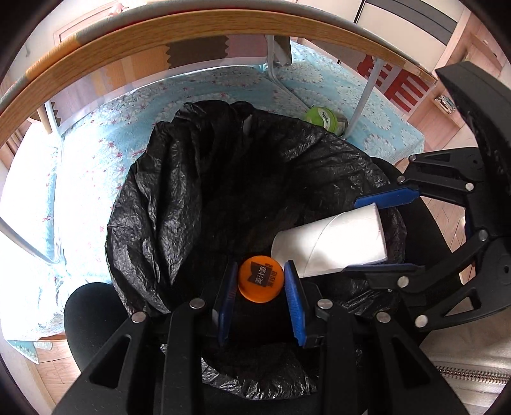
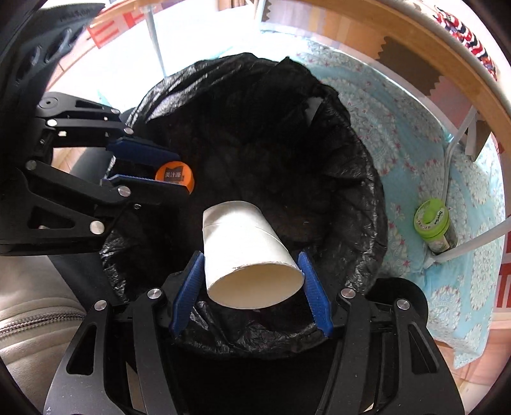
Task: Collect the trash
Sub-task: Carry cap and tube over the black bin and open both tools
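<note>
A bin lined with a black trash bag (image 1: 198, 191) stands open below both grippers; it also shows in the right wrist view (image 2: 345, 178). My left gripper (image 1: 261, 279) is shut on an orange bottle cap (image 1: 261, 278) and holds it over the bag's near rim; the cap also shows in the right wrist view (image 2: 175, 175). My right gripper (image 2: 252, 274) is shut on a white paper cup (image 2: 246, 252), lying on its side above the bag's opening. The cup also shows in the left wrist view (image 1: 332, 242), between the right gripper's blue pads.
The bin stands on a light blue patterned mat (image 1: 105, 150) under a wooden-edged table (image 1: 191, 28) with white metal legs (image 1: 362, 99). A green-lidded jar (image 2: 432, 223) lies on the mat by a leg. Wood floor (image 1: 447, 127) lies beyond the mat.
</note>
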`<control>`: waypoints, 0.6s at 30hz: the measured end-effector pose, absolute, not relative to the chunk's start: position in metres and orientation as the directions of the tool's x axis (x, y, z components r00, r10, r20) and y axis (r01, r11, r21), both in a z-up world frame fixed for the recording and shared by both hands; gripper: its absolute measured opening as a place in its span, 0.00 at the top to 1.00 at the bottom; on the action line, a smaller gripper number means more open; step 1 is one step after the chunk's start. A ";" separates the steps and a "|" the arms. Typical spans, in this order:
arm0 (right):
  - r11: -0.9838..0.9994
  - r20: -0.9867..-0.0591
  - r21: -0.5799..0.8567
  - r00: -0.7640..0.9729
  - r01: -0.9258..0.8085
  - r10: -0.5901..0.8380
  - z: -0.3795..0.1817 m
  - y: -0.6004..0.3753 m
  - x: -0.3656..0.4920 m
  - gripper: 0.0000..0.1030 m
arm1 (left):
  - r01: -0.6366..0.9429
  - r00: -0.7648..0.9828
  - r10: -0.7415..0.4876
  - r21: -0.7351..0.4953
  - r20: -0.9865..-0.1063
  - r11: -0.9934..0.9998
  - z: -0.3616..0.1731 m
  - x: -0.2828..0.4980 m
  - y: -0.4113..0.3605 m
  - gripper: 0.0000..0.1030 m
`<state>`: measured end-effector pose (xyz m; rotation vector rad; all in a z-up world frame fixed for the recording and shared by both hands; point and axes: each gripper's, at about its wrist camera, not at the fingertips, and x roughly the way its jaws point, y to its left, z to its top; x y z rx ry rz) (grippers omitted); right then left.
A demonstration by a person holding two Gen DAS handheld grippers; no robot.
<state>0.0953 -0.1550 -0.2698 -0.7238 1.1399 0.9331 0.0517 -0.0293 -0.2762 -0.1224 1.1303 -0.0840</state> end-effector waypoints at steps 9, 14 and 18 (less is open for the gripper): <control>0.455 -0.965 -0.021 0.137 -0.890 0.223 -0.275 -0.154 0.098 0.36 | 0.023 0.445 -0.148 -0.154 -0.883 0.988 -0.269 0.051 -0.030 0.42; 0.471 -0.955 -0.015 0.151 -0.882 0.253 -0.263 -0.157 0.100 0.36 | 0.021 0.461 -0.140 -0.147 -0.876 0.989 -0.259 0.052 -0.030 0.42; 0.487 -0.940 -0.013 0.176 -0.874 0.291 -0.246 -0.161 0.102 0.36 | 0.018 0.500 -0.131 -0.141 -0.856 0.990 -0.243 0.049 -0.025 0.42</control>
